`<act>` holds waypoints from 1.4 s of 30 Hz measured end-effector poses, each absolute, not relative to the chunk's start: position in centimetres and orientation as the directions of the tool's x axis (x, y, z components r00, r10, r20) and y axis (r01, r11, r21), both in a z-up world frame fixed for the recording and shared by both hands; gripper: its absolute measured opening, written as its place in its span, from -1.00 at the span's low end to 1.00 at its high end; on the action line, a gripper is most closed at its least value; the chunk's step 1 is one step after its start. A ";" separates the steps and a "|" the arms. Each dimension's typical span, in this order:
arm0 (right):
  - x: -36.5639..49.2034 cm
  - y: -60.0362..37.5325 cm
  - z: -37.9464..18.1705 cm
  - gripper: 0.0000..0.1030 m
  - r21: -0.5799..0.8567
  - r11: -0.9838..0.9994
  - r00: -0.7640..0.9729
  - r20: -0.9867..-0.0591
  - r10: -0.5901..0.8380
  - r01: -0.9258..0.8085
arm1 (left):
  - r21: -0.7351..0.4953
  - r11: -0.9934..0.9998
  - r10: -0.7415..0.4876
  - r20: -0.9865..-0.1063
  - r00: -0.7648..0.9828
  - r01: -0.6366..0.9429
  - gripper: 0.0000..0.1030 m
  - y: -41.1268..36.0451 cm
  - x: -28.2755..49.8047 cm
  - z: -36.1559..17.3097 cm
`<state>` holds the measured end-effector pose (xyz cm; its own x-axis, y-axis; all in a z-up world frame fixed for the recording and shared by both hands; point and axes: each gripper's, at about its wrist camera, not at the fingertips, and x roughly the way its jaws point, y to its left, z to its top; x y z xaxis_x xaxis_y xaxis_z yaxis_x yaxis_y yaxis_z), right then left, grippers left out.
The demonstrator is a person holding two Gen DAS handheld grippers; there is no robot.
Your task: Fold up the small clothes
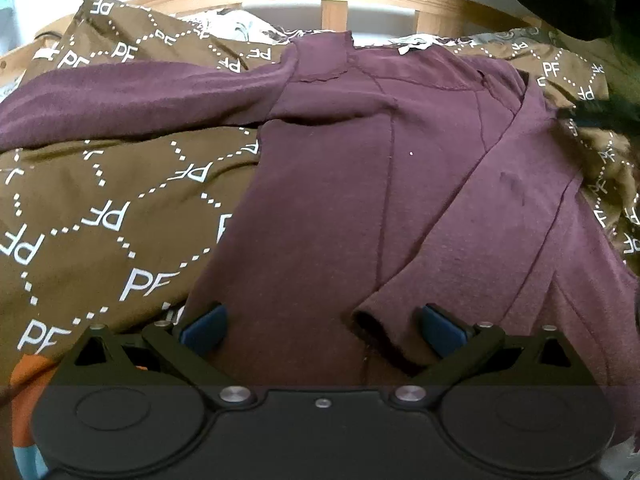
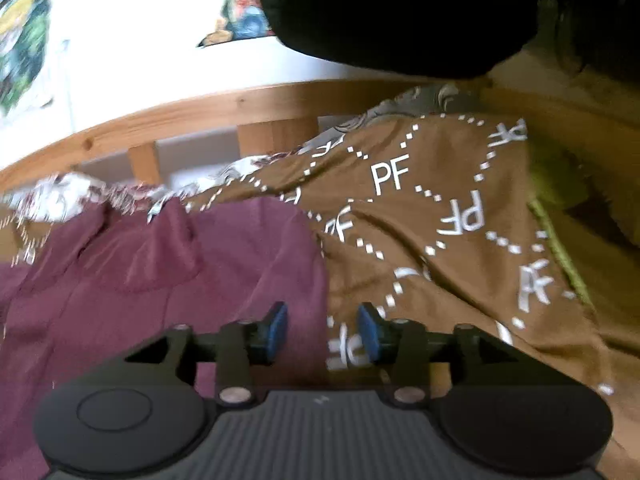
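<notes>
A maroon long-sleeved top (image 1: 328, 184) lies spread on a brown bedspread (image 1: 100, 216) printed with white "PF" letters. One sleeve (image 1: 120, 96) stretches out to the left. The other sleeve (image 1: 492, 200) is folded slantwise across the body, and its cuff (image 1: 372, 332) ends between my left fingers. My left gripper (image 1: 322, 328) hovers low over the top's hem, open wide and holding nothing. In the right wrist view my right gripper (image 2: 323, 332) stands partly open above the top's right edge (image 2: 312, 280), where maroon cloth meets the bedspread (image 2: 440, 240). Nothing is pinched between its blue pads (image 2: 278, 330).
A wooden bed rail (image 1: 332, 0) with slats runs along the far side, against a white wall. White patterned bedding (image 1: 240, 28) shows beneath the bedspread's far edge. A dark black shape (image 2: 400, 12) fills the upper right of both views. An orange patch (image 1: 28, 372) lies at lower left.
</notes>
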<state>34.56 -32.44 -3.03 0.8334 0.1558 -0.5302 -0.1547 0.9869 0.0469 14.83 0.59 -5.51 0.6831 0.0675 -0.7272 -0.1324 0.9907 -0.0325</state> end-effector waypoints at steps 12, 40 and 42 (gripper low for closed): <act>29.6 -29.3 -3.7 0.50 -0.212 0.971 0.842 -0.540 -0.024 -0.108 | -0.068 0.975 0.105 -0.696 0.710 -0.211 0.99 3.3 13.4 -2.8; 14.5 -19.8 -2.8 0.99 0.114 0.930 0.805 -0.472 0.360 -0.349 | -0.237 0.583 0.566 -0.568 0.597 -0.777 0.54 31.8 9.4 4.2; 14.7 -20.0 -3.1 0.99 0.117 0.935 0.805 -0.480 0.348 -0.335 | -0.230 0.589 0.560 -0.575 0.596 -0.775 0.22 31.6 10.0 4.1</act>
<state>14.66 -19.99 -3.11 0.8050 0.3482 -0.4804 -0.3345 0.9351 0.1171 10.01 31.64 4.09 0.5963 0.5603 -0.5749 -0.7750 0.5885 -0.2302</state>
